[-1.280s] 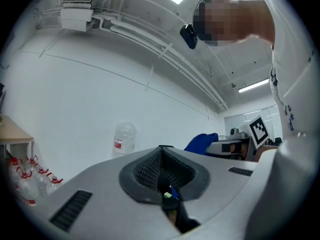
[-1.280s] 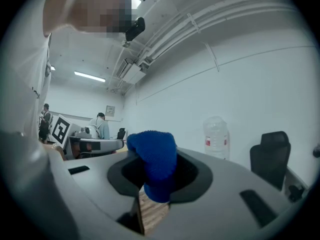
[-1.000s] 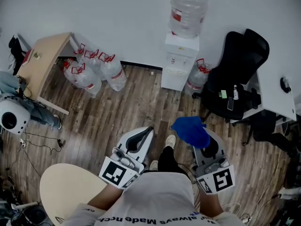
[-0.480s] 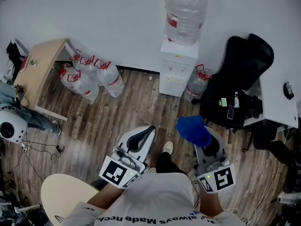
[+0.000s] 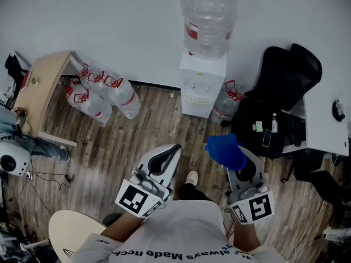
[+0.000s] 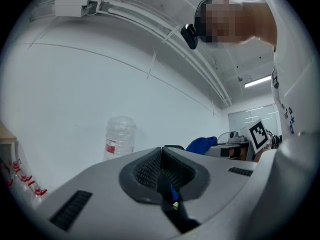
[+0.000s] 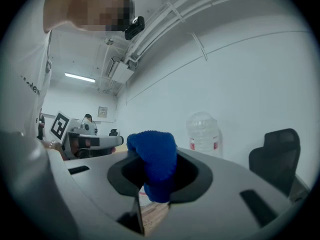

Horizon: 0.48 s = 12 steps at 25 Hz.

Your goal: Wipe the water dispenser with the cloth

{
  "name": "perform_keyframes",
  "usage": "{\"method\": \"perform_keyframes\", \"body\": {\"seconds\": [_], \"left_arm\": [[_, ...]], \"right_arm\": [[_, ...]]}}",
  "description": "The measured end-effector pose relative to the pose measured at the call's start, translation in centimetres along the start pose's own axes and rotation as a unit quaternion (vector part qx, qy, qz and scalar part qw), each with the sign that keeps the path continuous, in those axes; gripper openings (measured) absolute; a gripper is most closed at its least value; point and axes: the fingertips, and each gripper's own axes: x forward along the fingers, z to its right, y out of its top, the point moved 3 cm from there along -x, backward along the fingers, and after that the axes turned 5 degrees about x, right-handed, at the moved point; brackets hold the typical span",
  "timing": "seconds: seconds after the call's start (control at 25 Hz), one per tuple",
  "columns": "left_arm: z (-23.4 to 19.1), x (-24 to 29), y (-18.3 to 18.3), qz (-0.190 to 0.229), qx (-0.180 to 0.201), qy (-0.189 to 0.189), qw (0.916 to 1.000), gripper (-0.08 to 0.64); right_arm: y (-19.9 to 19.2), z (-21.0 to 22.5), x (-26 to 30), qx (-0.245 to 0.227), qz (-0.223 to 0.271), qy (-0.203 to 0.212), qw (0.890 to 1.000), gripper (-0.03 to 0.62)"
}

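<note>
Beyond both pairs of fingers, the head view shows the water dispenser point(image 5: 202, 85) standing against the wall, well apart from them. Through the left gripper view, the left gripper point(image 6: 161, 156) has its fingers pressed together on nothing. Through the right gripper view, the right gripper point(image 7: 155, 180) grasps the blue cloth point(image 7: 151, 154), which bulges above its fingertips.

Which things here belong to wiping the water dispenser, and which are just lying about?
For the job: white water dispenser with clear bottle, blue fluffy cloth, right claw gripping it.
Lying about: clear spare water jugs with red handles, black office chair, light wooden table.
</note>
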Motion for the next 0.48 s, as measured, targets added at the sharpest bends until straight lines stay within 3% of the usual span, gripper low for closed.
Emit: {"method": "perform_keyframes", "body": {"seconds": [0.48], "left_arm": [[-1.8,5.7,-1.3,-0.012,-0.001,0.012,0.9999,0.021]], "right_arm": [[0.2,5.3,3.1,0.007,-0.006,0.013,1.000,0.106]]}}
